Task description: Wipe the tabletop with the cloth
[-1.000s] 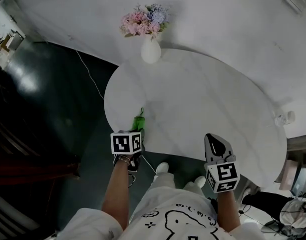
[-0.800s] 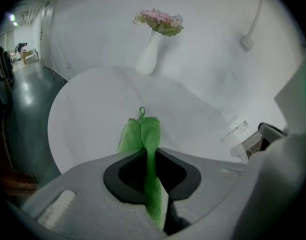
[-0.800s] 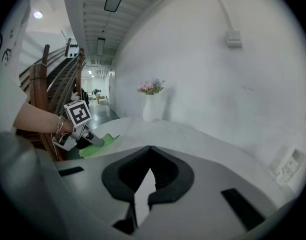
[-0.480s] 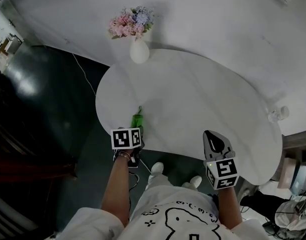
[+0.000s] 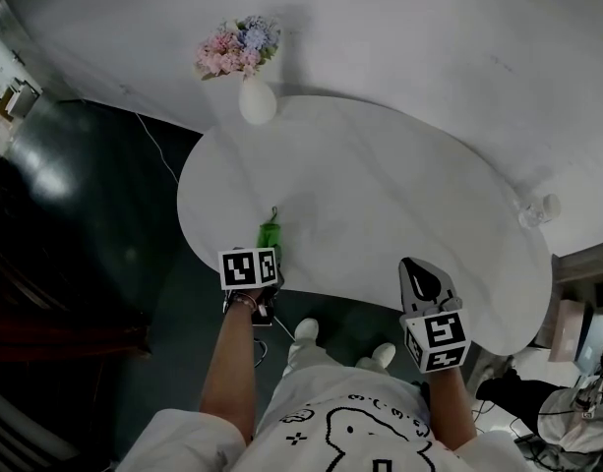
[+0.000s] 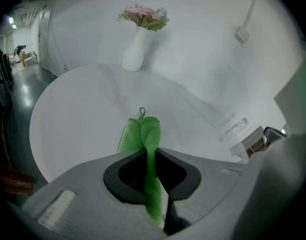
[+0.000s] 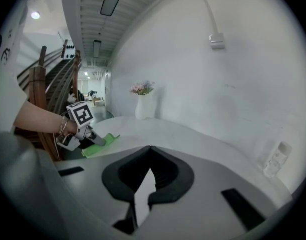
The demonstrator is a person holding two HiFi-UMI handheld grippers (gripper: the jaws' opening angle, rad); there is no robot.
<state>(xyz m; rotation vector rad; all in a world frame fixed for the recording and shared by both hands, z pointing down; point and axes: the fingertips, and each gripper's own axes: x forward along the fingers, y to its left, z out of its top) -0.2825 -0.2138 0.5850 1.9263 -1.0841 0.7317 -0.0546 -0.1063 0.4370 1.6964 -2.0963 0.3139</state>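
At the near left edge of the white tabletop (image 5: 380, 185), the left gripper (image 5: 266, 256) is clenching a folded green cloth (image 5: 271, 234) in its jaws, and the cloth's free end is lying flat on the tabletop, pointing toward the far side. Well to the right, the right gripper (image 5: 420, 266) is being held over the near edge, its jaws pressing together on nothing. At the far left edge, a white vase (image 5: 250, 102) is holding pink and blue flowers (image 5: 237, 45).
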